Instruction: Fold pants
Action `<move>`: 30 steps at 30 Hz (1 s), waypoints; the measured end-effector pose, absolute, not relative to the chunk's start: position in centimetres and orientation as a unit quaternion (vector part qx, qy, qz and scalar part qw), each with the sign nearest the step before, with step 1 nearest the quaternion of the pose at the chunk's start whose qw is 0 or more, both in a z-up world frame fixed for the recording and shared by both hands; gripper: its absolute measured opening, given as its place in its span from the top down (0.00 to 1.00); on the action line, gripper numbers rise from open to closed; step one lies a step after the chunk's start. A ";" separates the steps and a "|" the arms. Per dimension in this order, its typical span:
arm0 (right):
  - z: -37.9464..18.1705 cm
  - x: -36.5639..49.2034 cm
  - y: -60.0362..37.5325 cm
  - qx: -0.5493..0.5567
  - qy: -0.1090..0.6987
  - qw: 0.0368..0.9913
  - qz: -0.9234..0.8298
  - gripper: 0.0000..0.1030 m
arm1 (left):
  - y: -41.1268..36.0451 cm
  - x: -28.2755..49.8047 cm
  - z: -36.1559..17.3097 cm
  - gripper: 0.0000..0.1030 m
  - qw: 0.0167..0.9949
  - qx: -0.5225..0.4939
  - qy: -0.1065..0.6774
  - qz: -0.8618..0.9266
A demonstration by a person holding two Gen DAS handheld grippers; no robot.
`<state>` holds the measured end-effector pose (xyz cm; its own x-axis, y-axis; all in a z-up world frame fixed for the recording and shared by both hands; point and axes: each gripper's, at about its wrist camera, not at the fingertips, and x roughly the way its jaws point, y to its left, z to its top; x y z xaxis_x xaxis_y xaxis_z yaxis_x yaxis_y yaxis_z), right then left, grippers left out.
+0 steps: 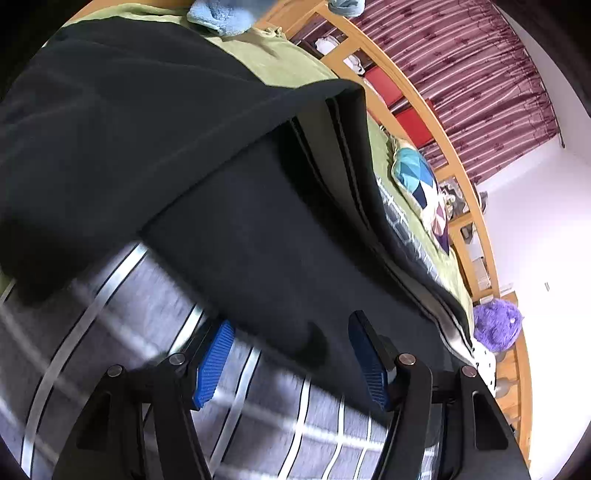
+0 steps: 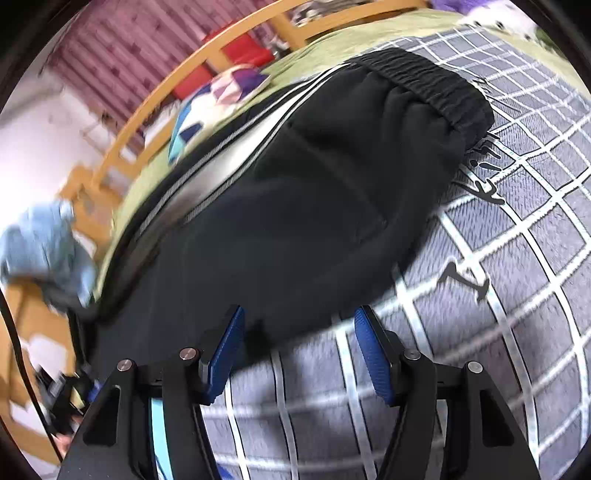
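Black pants [image 1: 229,206] with white side stripes lie on a grey checked blanket [image 1: 122,332] on the bed. One part lies folded over another in the left wrist view. My left gripper [image 1: 291,332] is open, its blue pads [image 1: 214,362] at the pants' near edge, holding nothing. In the right wrist view the pants [image 2: 314,206] show their elastic waistband [image 2: 424,77] at the far end. My right gripper [image 2: 299,328] is open and empty at the pants' near edge.
A green sheet [image 1: 280,55] covers the bed under the blanket. A patterned cushion [image 1: 417,173], a purple plush toy [image 1: 496,326] and a light blue cloth [image 1: 221,14] lie near the wooden bed rail [image 1: 432,110]. The blanket [image 2: 480,295] extends to the right.
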<state>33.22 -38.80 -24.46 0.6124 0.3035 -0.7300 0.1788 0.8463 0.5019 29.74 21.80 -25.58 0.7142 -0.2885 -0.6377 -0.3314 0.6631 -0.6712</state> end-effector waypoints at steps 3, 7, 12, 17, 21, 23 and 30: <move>-24.9 34.9 -39.7 0.312 0.426 0.849 0.030 0.40 | 21.9 31.8 -25.7 0.42 0.832 -0.412 0.371 0.021; -25.5 37.6 -40.2 0.331 0.415 0.847 0.011 0.42 | 21.9 34.3 -25.7 0.42 0.833 -0.417 0.362 0.036; -25.2 40.0 -39.8 0.317 0.412 0.854 -0.016 0.77 | 22.7 35.8 -25.5 0.87 0.824 -0.426 0.369 0.067; -20.2 38.1 -40.8 0.322 0.358 0.876 0.009 0.89 | 21.8 33.9 -20.9 0.90 0.855 -0.380 0.348 0.056; -15.2 34.8 -41.1 0.281 0.339 0.898 0.005 0.90 | 19.9 30.0 -17.3 0.90 0.870 -0.353 0.341 0.040; -13.6 32.3 -42.2 0.277 0.340 0.899 0.009 0.90 | 18.7 27.1 -16.8 0.90 0.869 -0.354 0.344 0.028; -12.6 20.3 -47.2 0.227 0.363 0.903 -0.017 0.92 | 13.9 18.2 -18.5 0.90 0.855 -0.350 0.383 -0.013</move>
